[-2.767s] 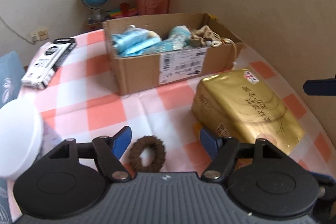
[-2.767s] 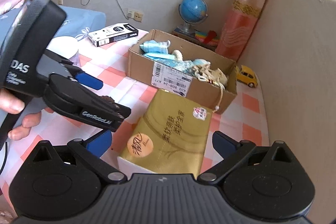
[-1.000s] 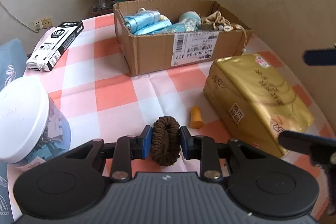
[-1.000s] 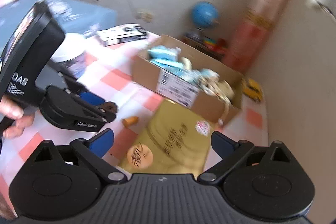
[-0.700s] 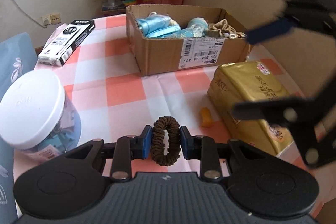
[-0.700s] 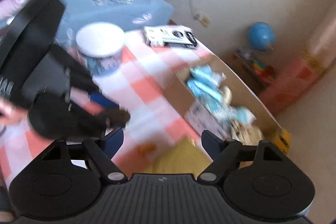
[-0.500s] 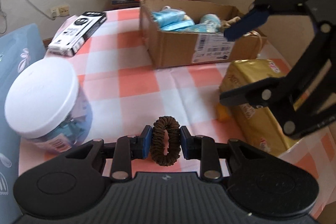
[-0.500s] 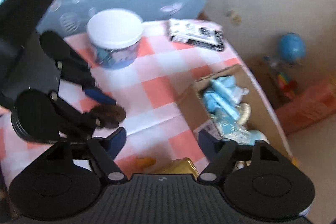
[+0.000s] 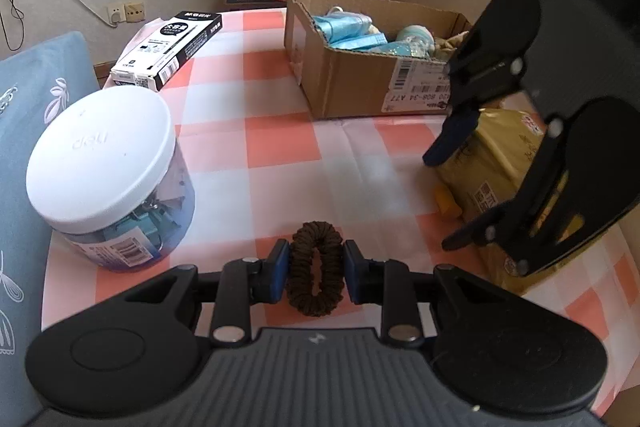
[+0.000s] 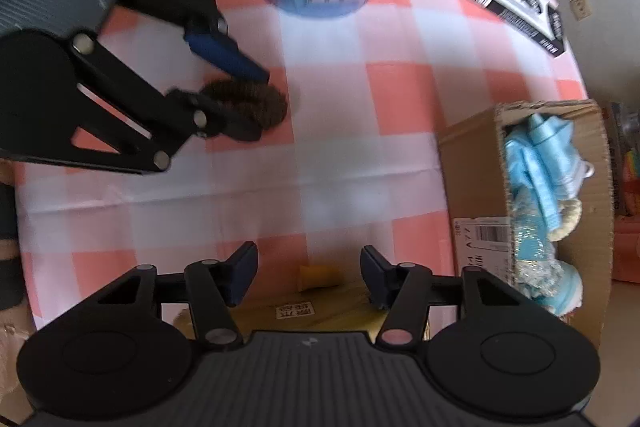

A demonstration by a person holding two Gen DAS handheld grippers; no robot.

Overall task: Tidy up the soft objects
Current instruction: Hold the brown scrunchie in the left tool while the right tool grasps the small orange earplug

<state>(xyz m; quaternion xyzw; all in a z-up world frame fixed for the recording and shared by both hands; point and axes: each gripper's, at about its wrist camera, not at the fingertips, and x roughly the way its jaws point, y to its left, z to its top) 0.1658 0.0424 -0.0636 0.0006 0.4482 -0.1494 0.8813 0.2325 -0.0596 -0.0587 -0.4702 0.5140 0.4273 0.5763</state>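
Checked cloth, pink and white, covers the round table under both my claws. My left claw is clamped on the scrunchie, a brown fabric ring held upright between the pads, just above the cloth near the table's front edge. It looks light and springy: the pads squeeze its sides inward, so I judge it will not slip, and it needs no care against breaking. Taking it across the ring's width, as now, seems right.

My right claw points down at the orange plug, a small foam-looking cone lying on the cloth against the gold pack. Its jaws are closing with the plug between them, not yet pressing it. I expect the plug to be nearly weightless and squashy, likely to roll or pop out, so I would pinch its thicker middle.

Beyond stand the box, already holding blue soft things, the white-lidded jar, and the black-and-white carton.
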